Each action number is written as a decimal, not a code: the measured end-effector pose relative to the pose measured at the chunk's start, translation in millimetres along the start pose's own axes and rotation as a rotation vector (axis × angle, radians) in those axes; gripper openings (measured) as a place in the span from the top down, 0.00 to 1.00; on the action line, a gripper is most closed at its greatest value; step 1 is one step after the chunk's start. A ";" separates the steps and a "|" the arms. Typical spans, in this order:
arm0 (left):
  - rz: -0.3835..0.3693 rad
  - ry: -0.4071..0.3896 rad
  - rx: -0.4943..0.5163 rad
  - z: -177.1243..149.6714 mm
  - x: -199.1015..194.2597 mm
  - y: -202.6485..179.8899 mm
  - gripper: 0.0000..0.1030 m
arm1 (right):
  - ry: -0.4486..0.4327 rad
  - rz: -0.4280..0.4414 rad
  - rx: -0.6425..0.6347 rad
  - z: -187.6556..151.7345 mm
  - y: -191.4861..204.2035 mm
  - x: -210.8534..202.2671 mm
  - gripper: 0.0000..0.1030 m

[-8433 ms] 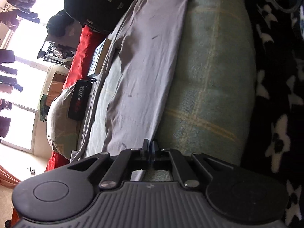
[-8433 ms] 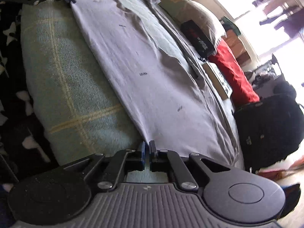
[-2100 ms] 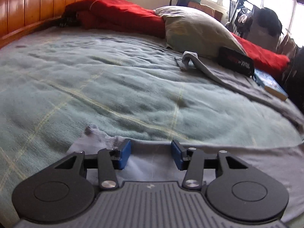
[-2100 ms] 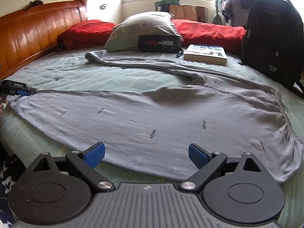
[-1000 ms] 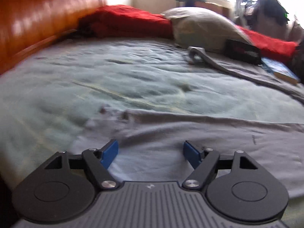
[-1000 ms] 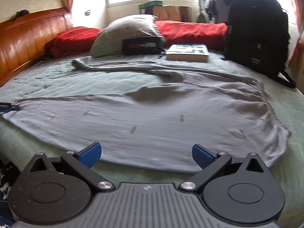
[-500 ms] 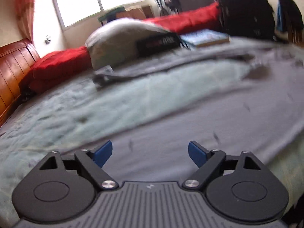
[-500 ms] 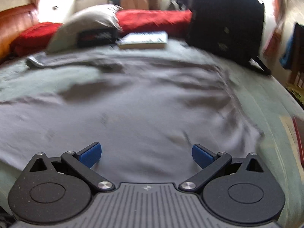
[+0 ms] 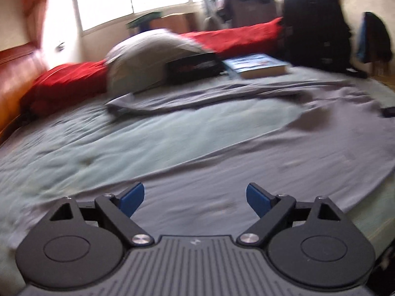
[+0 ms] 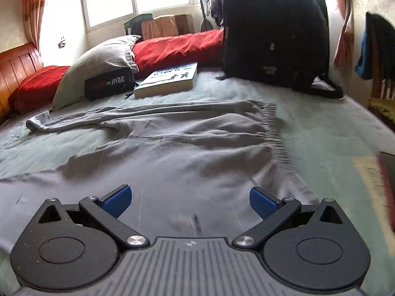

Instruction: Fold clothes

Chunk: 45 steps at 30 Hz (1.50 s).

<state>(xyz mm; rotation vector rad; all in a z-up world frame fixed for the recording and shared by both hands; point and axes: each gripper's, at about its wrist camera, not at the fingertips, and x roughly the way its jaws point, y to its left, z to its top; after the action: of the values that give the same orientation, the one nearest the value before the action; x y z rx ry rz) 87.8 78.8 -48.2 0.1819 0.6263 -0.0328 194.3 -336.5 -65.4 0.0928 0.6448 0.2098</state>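
Grey trousers [image 10: 187,148] lie spread flat on the pale green bedspread [image 10: 328,133], filling the middle and lower part of the right wrist frame; the gathered waistband edge runs down the right of centre, and one leg stretches off toward the left middle of the frame, ending in a crumpled cuff. In the left wrist view the same garment [image 9: 284,153] covers the lower and right part of the frame, blurred by motion, with that far leg crossing the middle.

Left gripper [image 9: 195,196] sits at the bottom centre of its frame with its blue-padded fingers [image 9: 132,194] spread wide and nothing between them; grey cloth shows in the gap. Right gripper [image 10: 188,197] is at the bottom centre of its own frame, fingers [image 10: 117,198] likewise parted and empty over the cloth. Whether either one touches the fabric cannot be told.

Toward the top of the right wrist frame, a grey pillow [image 10: 98,61] leans at upper left with a black pouch [image 10: 108,83] resting against it and a book [image 10: 167,80] just beside that. A red bolster [image 10: 177,46] lies behind them, and a large black backpack [image 10: 274,32] stands at upper right. A wooden headboard [image 10: 17,61] shows at the left edge.
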 end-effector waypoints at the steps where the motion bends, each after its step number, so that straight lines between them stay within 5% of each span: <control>1: -0.016 -0.002 0.006 1.7 2.6 -8.8 0.13 | 0.011 0.002 0.007 1.9 -2.2 8.8 0.00; 4: -0.053 0.009 0.028 1.7 11.2 -29.9 0.13 | 0.059 -0.040 0.000 -2.1 -12.1 29.8 0.00; 8: -0.010 0.076 0.056 -9.0 24.1 -34.7 0.12 | 0.069 -0.081 -0.025 -15.5 -36.4 18.7 0.01; 13: -0.056 0.121 -0.078 -15.8 29.4 -13.0 0.09 | 0.078 -0.094 -0.086 -20.6 -33.3 5.4 0.00; 22: -0.051 0.115 -0.060 -16.6 30.7 -16.8 0.09 | 0.049 0.114 -0.010 32.7 -14.6 29.1 0.00; 25: -0.062 0.119 -0.083 -17.6 31.8 -12.1 0.08 | 0.106 0.127 -0.009 36.2 -16.0 55.8 0.00; 34: -0.059 0.116 -0.085 -16.9 32.1 -9.5 0.04 | 0.139 -0.051 -0.020 30.9 -35.7 50.6 0.00; 42: -0.065 0.083 -0.026 -15.4 20.1 -21.0 0.05 | 0.125 0.115 -0.172 0.7 47.5 -17.6 0.00; 45: -0.064 0.109 -0.015 -23.2 16.5 -22.1 0.05 | 0.180 0.073 -0.223 -22.1 65.6 -9.1 0.00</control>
<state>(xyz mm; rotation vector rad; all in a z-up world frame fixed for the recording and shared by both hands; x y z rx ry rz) 85.9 61.7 -79.9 0.1497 0.7408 -0.0799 163.0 -274.2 -67.7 -0.1187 0.7939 0.3626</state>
